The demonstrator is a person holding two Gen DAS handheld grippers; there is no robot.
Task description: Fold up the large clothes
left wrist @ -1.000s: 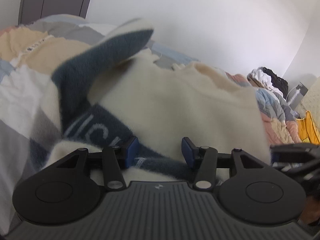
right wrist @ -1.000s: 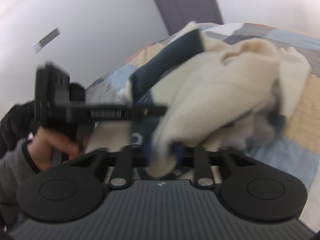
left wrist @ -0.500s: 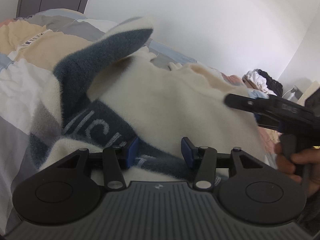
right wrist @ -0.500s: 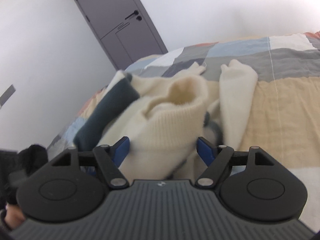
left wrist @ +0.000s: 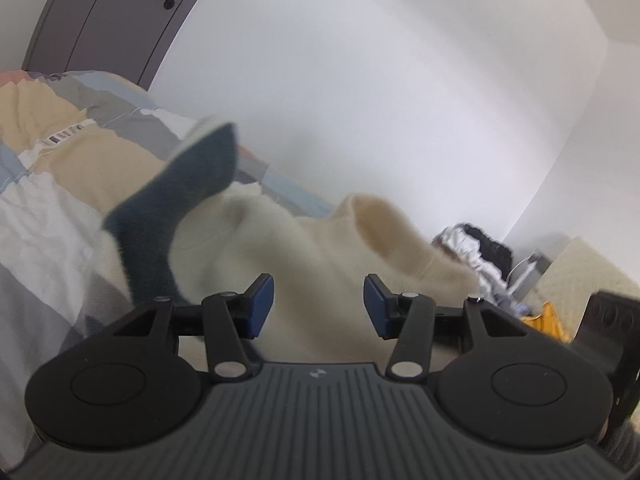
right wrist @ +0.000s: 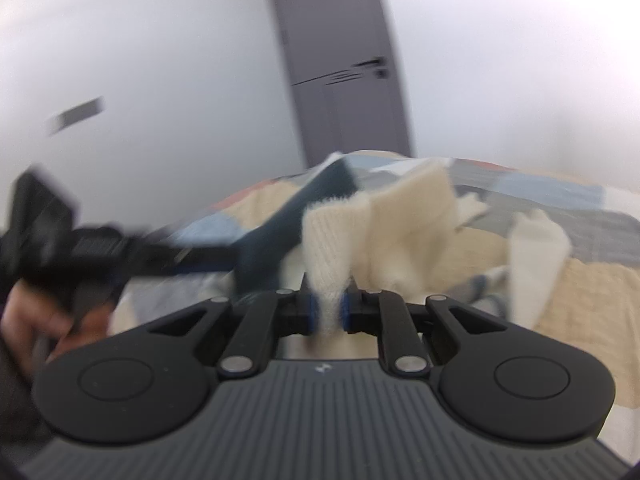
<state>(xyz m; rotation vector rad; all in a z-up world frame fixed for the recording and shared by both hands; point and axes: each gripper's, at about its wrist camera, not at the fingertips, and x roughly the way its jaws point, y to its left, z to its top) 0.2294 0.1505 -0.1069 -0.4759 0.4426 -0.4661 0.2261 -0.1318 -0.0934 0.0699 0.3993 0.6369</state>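
Note:
A cream sweater (left wrist: 304, 248) with a dark blue sleeve (left wrist: 180, 196) lies bunched on the patchwork bed quilt (left wrist: 48, 168). My left gripper (left wrist: 319, 306) is open, its blue pads apart just above the cream fabric and holding nothing. My right gripper (right wrist: 328, 314) is shut on a ribbed cream edge of the sweater (right wrist: 326, 240) and lifts it; the blue sleeve (right wrist: 288, 224) hangs to its left. The left gripper's black body shows blurred in the right wrist view (right wrist: 80, 248), with the hand that holds it.
A grey door (right wrist: 344, 80) stands behind the bed. A pile of clothes (left wrist: 476, 248) and a yellow item (left wrist: 548, 320) lie at the right, beside a beige cushion. White walls surround the bed.
My right gripper was open half a second ago and has closed on the sweater's ribbed edge and raised it. My left gripper has opened wider and lifted off the blue lettered band.

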